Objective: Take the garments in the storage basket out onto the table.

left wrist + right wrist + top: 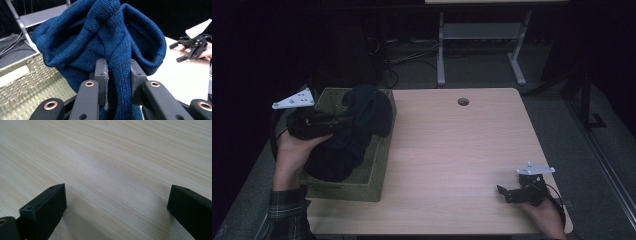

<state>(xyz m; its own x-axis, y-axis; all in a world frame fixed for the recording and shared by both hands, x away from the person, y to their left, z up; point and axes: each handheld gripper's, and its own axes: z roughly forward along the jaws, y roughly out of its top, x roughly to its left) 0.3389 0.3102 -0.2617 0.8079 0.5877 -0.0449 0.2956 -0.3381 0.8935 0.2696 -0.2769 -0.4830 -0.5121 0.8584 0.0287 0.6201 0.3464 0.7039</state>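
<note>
Two grippers: left gripper [119, 82] clamps blue sweater [105, 37]; right gripper [117, 202] agape.

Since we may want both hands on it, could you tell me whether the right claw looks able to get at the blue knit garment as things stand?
Probably yes. The right claw rests open on the bare table, with nothing between it and the blue knit garment, which the left claw holds up over the woven basket. It would have to cross the table.
</note>
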